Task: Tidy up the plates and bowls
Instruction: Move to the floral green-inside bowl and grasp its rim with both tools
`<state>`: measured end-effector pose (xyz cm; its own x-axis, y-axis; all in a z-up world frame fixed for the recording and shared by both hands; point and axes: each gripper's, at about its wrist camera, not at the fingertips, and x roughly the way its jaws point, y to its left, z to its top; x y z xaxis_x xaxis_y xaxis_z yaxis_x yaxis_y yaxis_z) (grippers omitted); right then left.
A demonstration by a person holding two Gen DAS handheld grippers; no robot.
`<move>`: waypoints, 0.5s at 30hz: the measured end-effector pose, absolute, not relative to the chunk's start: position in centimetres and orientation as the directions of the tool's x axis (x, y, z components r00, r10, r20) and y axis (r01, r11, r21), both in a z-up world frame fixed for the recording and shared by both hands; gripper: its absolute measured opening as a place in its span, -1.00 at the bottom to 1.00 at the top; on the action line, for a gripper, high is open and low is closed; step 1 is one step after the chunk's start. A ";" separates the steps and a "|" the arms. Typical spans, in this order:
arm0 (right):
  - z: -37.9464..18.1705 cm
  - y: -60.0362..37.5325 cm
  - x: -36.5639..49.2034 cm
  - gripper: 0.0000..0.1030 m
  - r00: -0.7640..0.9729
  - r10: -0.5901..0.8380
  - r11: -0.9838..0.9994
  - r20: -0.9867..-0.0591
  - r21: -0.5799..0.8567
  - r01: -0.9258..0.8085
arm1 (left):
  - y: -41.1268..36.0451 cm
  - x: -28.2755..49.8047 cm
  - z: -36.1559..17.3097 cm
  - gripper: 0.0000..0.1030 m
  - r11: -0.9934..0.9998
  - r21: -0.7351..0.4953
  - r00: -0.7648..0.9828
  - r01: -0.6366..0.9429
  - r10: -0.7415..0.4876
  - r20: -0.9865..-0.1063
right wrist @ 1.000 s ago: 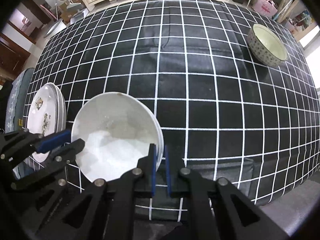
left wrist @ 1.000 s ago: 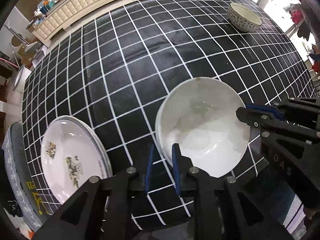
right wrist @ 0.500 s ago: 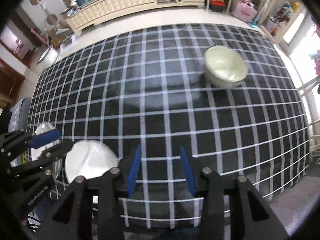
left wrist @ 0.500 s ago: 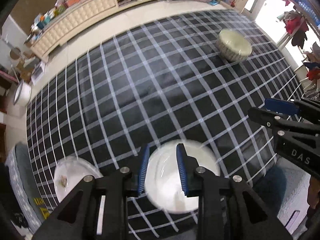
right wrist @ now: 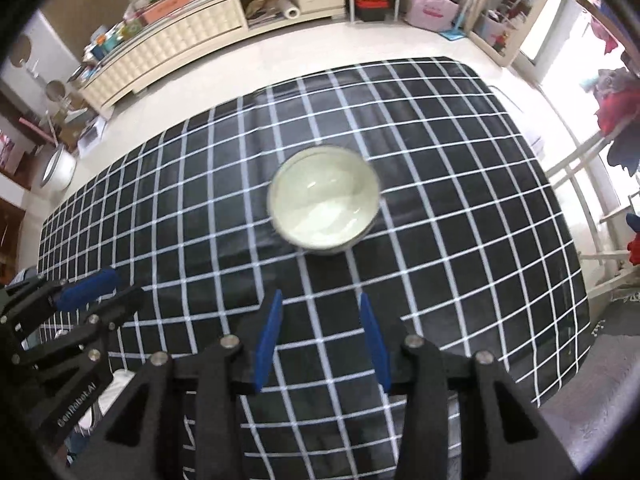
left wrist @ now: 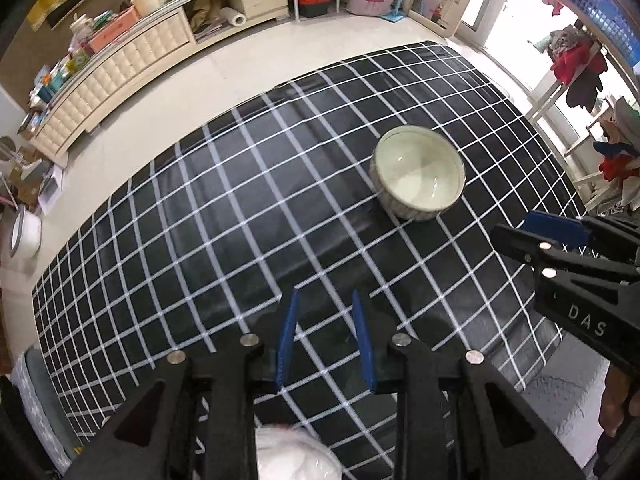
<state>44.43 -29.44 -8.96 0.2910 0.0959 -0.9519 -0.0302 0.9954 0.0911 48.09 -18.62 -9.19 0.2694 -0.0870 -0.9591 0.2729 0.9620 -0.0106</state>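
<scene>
Left tongs (left wrist: pixel 323 312): released, blue pads apart with only checked cloth between them; jaws have just been opening a little; pointing steeply down over the near part of the surface.
Right tongs (right wrist: pixel 319 312): released, pads set wider, nothing between them; jaws have just been opening; the bowl lies beyond the tips, not touched.
Bowl (left wrist: pixel 419 173): pale inside, patterned outer wall, upright and alone on the far right part of the cloth; in the right wrist view (right wrist: pixel 324 205) it sits straight ahead of the tongs, slightly blurred.
White dish (left wrist: pixel 294 458): only a slice shows at the bottom edge, under the left tongs' frame.
Surface (left wrist: pixel 192 232): covered by black cloth with a white grid.
Cabinet (left wrist: pixel 120 68): cream, cluttered top, across the floor beyond the surface.
</scene>
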 end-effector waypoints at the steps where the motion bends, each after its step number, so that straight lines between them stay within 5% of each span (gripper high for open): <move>1: -9.1 -30.0 44.9 -0.12 0.293 0.099 0.995 -0.951 0.098 -0.019 | -19.3 48.7 -9.5 -0.50 0.959 -0.011 0.267 0.282 -0.090 -0.959; 15: -13.8 -34.4 51.3 -0.12 0.246 0.101 0.994 -0.964 0.108 0.016 | -24.3 56.3 -14.1 -0.50 0.961 -0.052 0.207 0.272 -0.111 -0.972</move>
